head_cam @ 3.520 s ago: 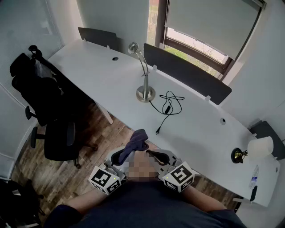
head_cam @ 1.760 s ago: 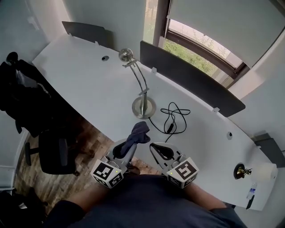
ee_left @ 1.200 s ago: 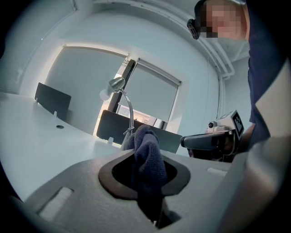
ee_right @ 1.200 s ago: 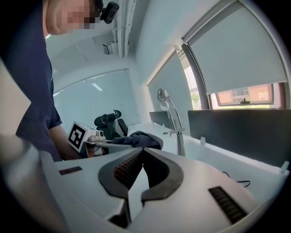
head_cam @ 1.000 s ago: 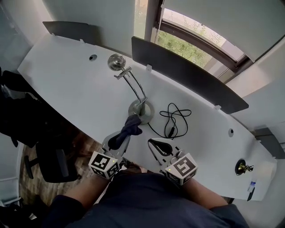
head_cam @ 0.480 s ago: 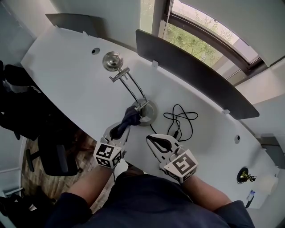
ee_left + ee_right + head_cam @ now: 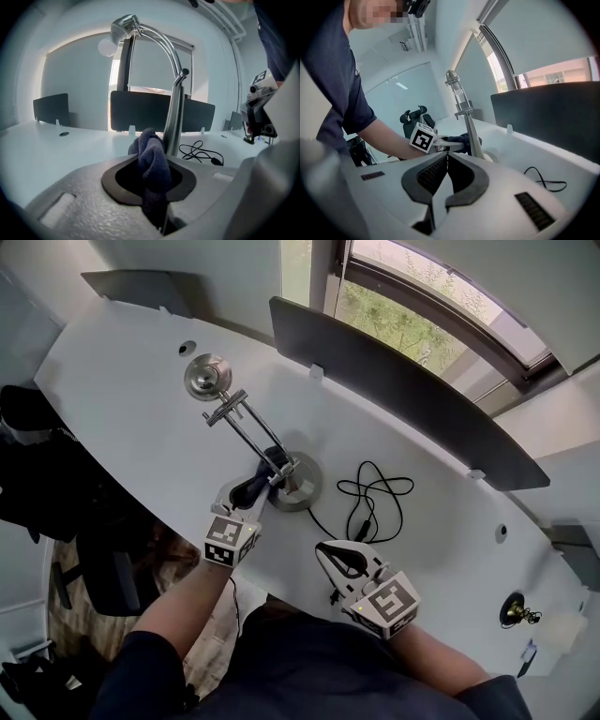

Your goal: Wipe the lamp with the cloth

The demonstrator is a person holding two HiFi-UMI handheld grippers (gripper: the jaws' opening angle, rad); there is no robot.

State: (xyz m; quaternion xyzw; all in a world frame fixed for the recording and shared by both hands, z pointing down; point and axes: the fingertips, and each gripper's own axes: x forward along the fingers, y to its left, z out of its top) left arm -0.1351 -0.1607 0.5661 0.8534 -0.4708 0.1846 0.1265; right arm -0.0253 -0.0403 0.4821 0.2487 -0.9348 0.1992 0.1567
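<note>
Left gripper (image 7: pixel 258 493) is clamped on the cloth (image 7: pixel 152 159), with the wad pressed against the lamp (image 7: pixel 174 117) stem just above its base (image 7: pixel 309 488). Right gripper (image 7: pixel 339 557) is pinched together, empty, near the desk (image 7: pixel 122 399) edge. The cloth looks soft, light and bunchy, so the tail pinch should be fine. The chrome stem is thin, likely slick and tippy, so bracing the base is probably worthwhile. Versus 0.5 s ago, the left has reached onto the stem and the right has dropped back.

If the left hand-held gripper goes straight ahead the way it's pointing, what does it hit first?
The lamp's upright stem, right ahead; the cloth in its jaws looks about touching it.
</note>
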